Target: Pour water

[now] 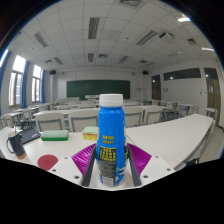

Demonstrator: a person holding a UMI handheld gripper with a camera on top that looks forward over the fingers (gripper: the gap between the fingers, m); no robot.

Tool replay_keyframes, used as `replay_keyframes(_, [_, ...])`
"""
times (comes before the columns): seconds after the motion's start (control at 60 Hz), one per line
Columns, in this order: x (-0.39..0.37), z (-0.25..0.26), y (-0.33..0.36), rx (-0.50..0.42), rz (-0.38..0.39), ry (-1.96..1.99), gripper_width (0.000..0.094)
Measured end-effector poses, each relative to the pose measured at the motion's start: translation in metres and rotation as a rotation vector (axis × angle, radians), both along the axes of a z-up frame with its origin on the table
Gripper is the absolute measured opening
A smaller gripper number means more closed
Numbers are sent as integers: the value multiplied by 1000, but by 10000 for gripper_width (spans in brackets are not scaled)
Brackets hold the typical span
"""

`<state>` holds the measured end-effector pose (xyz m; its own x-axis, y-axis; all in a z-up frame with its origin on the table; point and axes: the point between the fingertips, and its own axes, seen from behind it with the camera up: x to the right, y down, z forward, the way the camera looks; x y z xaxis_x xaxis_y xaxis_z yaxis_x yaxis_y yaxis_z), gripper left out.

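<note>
A blue plastic bottle (111, 138) with a white cap and a yellow-and-black label stands upright between my gripper's (111, 165) two fingers. The magenta pads (84, 156) flare out at both sides of it. The grey fingers (91, 168) press against the bottle's lower sides, so my gripper is shut on the bottle. The bottle's base is hidden below the fingers. I cannot tell whether it rests on the white table (175, 140) or is lifted off it.
On the white table to the left lie a red round lid (47, 161), a green flat box (55, 135) and a dark device (20, 143). A yellow object (90, 131) sits behind the bottle. Rows of classroom desks and a green blackboard (106, 89) stand beyond.
</note>
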<state>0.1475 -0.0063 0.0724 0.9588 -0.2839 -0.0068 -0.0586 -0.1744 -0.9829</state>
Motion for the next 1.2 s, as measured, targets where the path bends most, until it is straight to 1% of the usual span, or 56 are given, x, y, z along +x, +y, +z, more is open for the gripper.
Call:
replay_keyframes(0.05, [-2,-1,3,20,9,-19,551])
replay_keyframes(0.117, [-5,2,6,46,25,-43,468])
replay_keyframes(0.183, [-2,3,5,55,23,-31,421])
replay_keyframes(0.283, [-14,8,8,17,38,-121,421])
replay_keyframes(0.35, [-22,33,5,6,41,-280,420])
replay_keyframes(0.483, [-80,97,16,-9,95,-801,420])
replay_keyframes(0.517, [-107,107,20,-6,103,-937,420])
replay_keyframes(0.6, [-160,135,32,-16,163,-1250,416])
replay_keyframes(0.65, [-182,145,38,-28,207,-1414,418])
replay_keyframes(0.667, [-199,140,48,-30,209,-1464,419])
replay_keyframes(0.733, [-229,143,55,-50,243,-1691,417])
replay_keyframes(0.8, [-238,152,47,-70,251,-1926,416])
replay_keyframes(0.817, [-250,148,62,-72,250,-1976,416])
replay_keyframes(0.867, [-262,147,62,-69,253,-2119,416])
replay_keyframes(0.883, [-258,150,47,-67,256,-2161,416])
replay_keyframes(0.9, [-269,143,61,-65,263,-2186,416])
replay_keyframes(0.917, [-263,145,45,-70,266,-2220,416])
replay_keyframes(0.967, [-266,143,36,-86,280,-2296,416])
replay_keyframes(0.983, [-267,142,35,-87,274,-2314,416])
replay_keyframes(1.0, [-278,150,54,-90,279,-2324,417])
replay_keyframes(1.067, [-275,155,50,-89,262,-2364,416])
replay_keyframes(1.117, [-272,159,45,-85,262,-2360,417])
replay_keyframes(1.133, [-265,163,33,-88,260,-2352,417])
replay_keyframes(1.2, [-255,170,34,-88,251,-2257,417])
